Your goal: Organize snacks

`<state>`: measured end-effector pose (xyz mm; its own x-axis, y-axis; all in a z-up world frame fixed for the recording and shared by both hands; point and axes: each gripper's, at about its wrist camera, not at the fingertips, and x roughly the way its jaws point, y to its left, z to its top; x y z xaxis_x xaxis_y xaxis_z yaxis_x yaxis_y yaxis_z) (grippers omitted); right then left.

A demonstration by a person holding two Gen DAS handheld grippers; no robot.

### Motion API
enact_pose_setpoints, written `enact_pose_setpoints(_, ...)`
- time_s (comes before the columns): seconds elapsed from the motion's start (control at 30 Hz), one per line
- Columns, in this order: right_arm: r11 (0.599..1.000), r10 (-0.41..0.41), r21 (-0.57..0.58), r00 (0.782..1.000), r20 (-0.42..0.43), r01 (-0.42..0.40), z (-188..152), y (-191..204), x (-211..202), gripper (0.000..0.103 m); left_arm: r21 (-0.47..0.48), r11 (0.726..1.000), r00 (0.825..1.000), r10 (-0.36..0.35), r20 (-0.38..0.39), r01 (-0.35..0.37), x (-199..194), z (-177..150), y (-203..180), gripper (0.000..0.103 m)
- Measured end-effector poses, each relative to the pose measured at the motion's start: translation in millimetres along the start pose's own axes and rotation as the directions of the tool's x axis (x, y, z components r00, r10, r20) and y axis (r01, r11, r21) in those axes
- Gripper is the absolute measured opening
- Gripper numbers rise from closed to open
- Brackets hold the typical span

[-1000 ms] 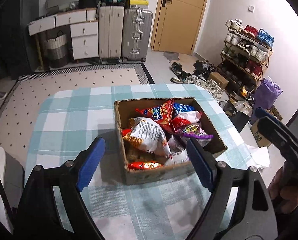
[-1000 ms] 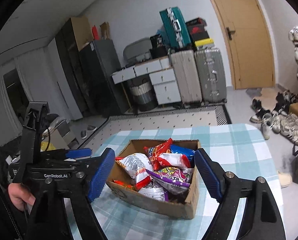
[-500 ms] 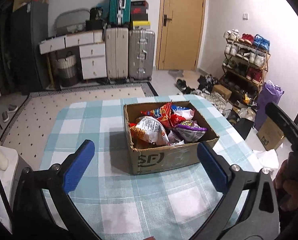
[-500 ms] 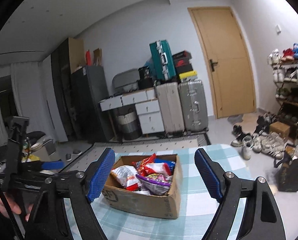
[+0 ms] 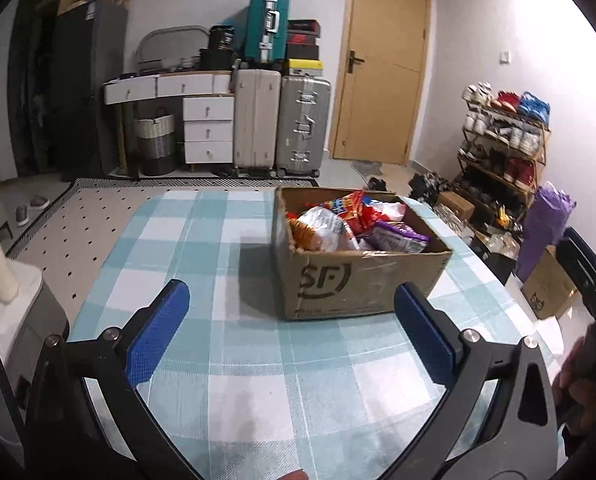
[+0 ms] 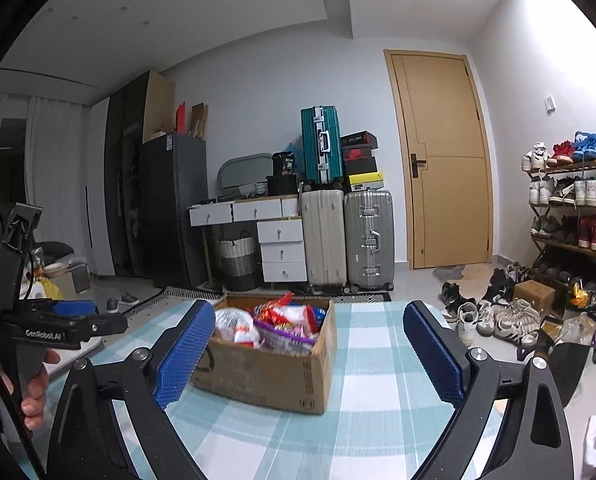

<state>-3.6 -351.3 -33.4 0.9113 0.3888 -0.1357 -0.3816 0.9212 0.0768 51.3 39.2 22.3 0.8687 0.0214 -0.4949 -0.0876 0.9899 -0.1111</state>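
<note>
Facing the snack box (image 5: 362, 276) at twelve o'clock, your left gripper (image 5: 294, 320) is spread empty, the right gripper (image 6: 310, 344) is opening, ready to reach in.

The cardboard box (image 5: 358, 280) hides the lower parts of the snack packets (image 5: 350, 228) heaped inside it, and their printing is too small to read. In the left wrist view the frame's right edge cuts off the person's hand (image 5: 582, 392) and the right gripper's handle. In the right wrist view the left gripper (image 6: 70, 312) shows only partly, its fingertips overlapping.
</note>
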Motion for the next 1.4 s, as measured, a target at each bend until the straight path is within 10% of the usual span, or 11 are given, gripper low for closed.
enact_pose_setpoints(0.43,0.999,0.033,-0.016,0.996,-0.088,-0.035,-50,11,9,0.098,0.087,0.99,0.975,0.092,0.2,-0.111,11,-50,3,0.102)
enact_pose_setpoints(1.4,0.997,-0.048,-0.062,0.987,-0.15,0.039,-67,16,39,0.102,0.063,0.992,0.972,0.097,0.215,-0.113,34,-70,15,0.102)
